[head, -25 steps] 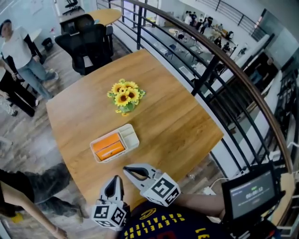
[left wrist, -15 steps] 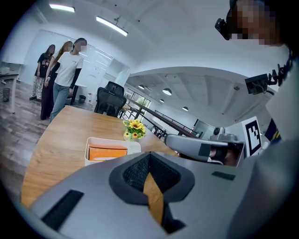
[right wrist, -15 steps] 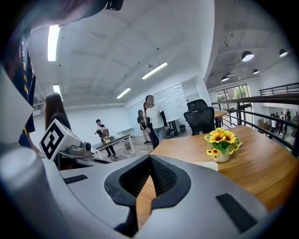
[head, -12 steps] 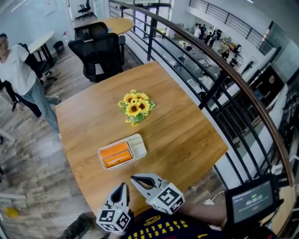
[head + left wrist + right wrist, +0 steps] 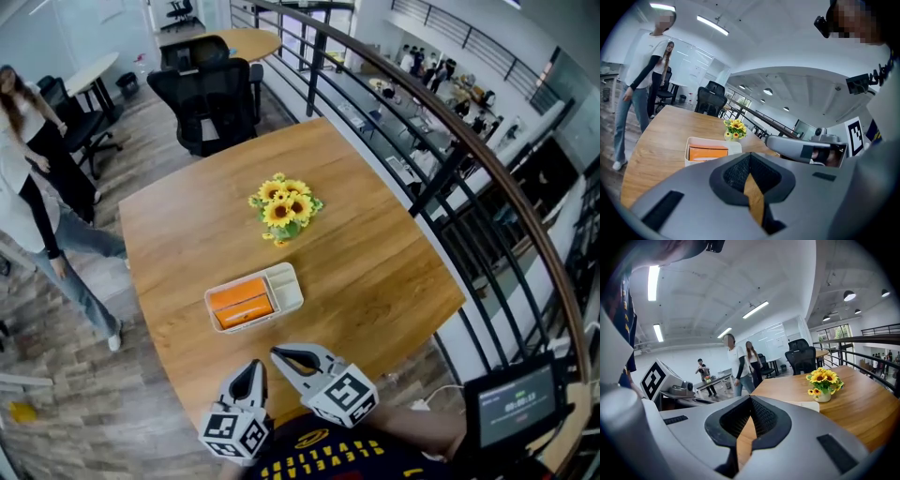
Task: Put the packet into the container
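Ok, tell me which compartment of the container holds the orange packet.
The wide compartment at the container's left end; the narrow section beside it is empty.

Shirt and screen print seemingly illegible.

Grey hand-held grippers, yellow-lettered navy shirt

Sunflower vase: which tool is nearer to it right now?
Right. The right tool reaches over the near edge of the table, with the white container between it and the sunflower vase. The left tool sits beside it, further back and to the left.
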`<state>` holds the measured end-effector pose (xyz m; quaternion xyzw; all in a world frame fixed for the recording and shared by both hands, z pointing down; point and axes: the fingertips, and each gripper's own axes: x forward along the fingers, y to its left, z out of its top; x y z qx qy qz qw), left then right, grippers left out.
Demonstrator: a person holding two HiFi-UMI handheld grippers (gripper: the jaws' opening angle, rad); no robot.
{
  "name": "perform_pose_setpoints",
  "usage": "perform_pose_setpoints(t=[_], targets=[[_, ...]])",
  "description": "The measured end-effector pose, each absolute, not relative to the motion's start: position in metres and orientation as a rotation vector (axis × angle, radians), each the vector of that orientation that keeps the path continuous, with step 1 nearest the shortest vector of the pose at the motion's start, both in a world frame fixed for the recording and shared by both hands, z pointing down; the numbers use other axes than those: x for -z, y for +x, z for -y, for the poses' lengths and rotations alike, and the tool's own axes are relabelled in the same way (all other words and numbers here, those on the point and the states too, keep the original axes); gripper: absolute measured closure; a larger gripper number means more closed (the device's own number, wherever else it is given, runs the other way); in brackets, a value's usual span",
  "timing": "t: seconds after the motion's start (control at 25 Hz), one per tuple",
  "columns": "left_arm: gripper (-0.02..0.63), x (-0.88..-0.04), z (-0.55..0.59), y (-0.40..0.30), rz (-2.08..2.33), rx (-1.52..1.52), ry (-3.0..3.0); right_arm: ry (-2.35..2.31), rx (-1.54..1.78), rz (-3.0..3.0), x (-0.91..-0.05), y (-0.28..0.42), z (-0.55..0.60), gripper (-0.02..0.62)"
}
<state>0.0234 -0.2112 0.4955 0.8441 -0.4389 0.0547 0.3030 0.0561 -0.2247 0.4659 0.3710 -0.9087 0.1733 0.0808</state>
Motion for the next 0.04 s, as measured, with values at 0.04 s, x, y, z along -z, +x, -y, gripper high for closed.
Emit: perform_pose_setpoints(t=[0.04], targets=[[0.606, -0.4965, 0.2132, 0.0261, 1.151, -0.135, 2.25, 1.119, -0.508, 2.718, -0.4659, 0.0582, 0.2266, 0.586]])
